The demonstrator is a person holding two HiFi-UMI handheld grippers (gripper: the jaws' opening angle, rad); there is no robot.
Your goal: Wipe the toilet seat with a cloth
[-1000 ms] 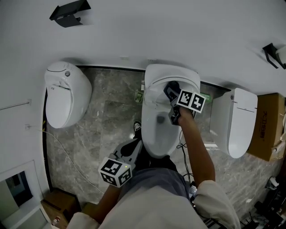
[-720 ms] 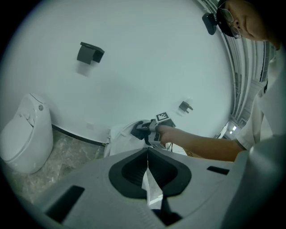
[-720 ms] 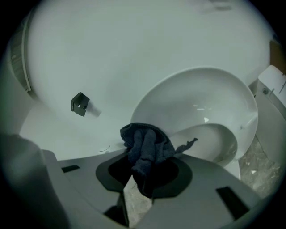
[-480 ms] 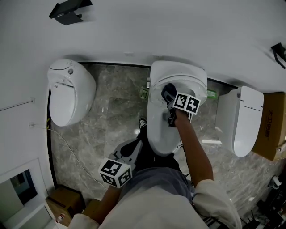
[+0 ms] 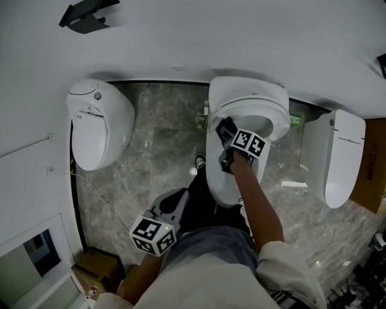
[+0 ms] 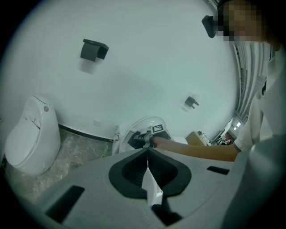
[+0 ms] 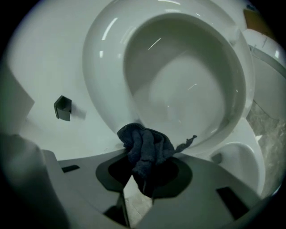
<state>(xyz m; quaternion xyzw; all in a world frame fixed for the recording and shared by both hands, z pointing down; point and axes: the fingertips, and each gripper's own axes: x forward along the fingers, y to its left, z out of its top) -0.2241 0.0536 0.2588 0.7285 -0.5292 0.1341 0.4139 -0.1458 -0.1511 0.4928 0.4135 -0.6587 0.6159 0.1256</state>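
The white toilet (image 5: 247, 102) stands in the middle, with its seat ring (image 7: 105, 67) and the bowl (image 7: 187, 85) both showing. My right gripper (image 5: 225, 129) hangs over the left side of the seat, shut on a crumpled dark blue cloth (image 7: 145, 147). The cloth bunches out of the right gripper (image 7: 144, 162) close to the seat's rim; contact cannot be told. My left gripper (image 5: 179, 198) is low at the left, in front of the toilet and apart from it. The left gripper (image 6: 147, 157) is shut and empty.
Another white toilet (image 5: 99, 124) stands to the left and a third (image 5: 341, 157) to the right, all on a grey marble floor (image 5: 157, 145). A cardboard box (image 5: 375, 163) sits at the far right. Black brackets (image 5: 84, 17) hang on the white wall. A thin cable (image 5: 96, 193) crosses the floor.
The right gripper has sunk with the cloth toward the left side of the seat and has rolled. The left gripper has drifted a little.
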